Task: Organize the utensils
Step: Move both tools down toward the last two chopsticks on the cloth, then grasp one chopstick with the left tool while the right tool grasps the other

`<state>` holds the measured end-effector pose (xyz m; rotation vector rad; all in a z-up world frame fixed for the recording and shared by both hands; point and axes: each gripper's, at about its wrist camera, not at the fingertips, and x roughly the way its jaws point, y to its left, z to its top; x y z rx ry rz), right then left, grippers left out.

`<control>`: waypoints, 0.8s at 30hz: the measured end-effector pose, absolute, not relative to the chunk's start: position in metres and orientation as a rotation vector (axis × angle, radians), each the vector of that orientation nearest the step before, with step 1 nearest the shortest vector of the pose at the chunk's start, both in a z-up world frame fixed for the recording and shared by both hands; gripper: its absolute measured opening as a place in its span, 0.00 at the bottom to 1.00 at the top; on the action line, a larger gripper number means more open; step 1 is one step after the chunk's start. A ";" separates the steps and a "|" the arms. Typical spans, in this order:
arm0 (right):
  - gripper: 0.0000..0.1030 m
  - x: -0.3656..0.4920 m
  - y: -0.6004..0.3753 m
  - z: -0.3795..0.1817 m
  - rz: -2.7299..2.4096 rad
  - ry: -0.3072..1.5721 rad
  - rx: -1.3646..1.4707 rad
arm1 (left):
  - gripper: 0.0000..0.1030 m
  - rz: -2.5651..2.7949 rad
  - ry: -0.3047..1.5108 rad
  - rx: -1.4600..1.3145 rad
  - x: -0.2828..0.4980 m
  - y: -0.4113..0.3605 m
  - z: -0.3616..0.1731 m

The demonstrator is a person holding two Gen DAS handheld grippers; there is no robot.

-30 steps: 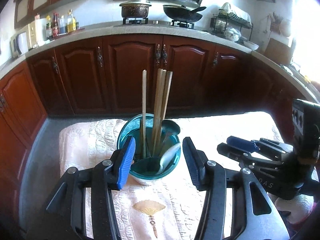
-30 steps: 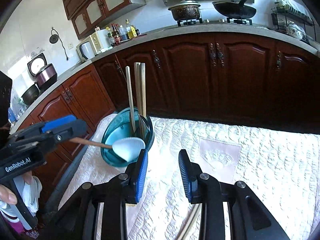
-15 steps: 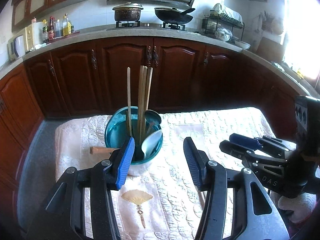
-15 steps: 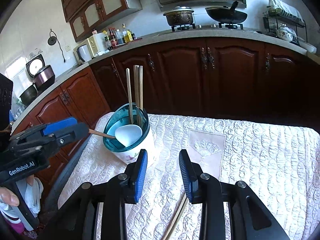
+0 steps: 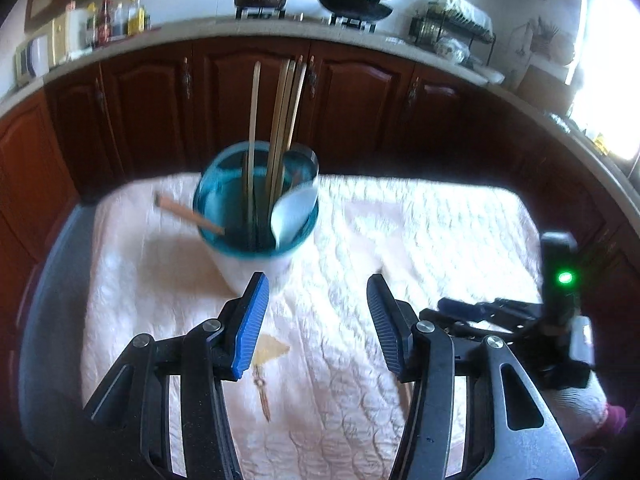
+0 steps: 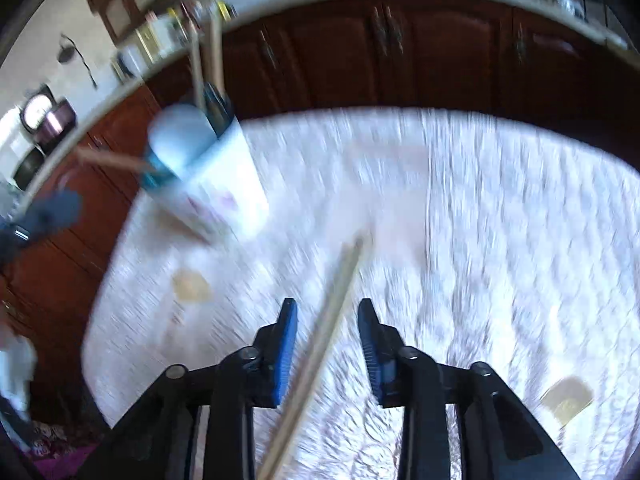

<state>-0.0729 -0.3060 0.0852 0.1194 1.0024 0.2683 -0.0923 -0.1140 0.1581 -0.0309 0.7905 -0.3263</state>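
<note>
Both tools are spread wide and hold nothing. My right tool hangs low over the desk with a pair of wooden chopsticks lying on the cloth right between its open jaws; whether a pad already touches them I cannot tell (that view is badly blurred). My left tool hovers on the near side of the cup, short of it and touching nothing.

I judge the step in hand to be picking up these last loose chopsticks. The cup already carries several upright chopsticks, a white spoon leaning on its rim toward the right tool's side, and a wooden handle sticking out over the rim on the far side from the spoon.

Next, the right tool needs to settle onto the sticks and close across both at once, near their middle so they don't swing, then lift, tip them upright and carry them toward the cup. They could roll apart under a slanted pinch.
</note>
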 end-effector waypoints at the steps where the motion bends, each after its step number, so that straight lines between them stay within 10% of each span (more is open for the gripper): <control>1: 0.23 -0.071 -0.306 0.072 0.257 1.033 0.114 | 0.49 -0.327 0.804 -0.030 -0.093 -0.114 0.153; 24: 0.06 -0.051 -0.320 0.038 0.283 1.088 0.244 | 0.49 -0.371 0.944 -0.012 -0.088 -0.130 0.103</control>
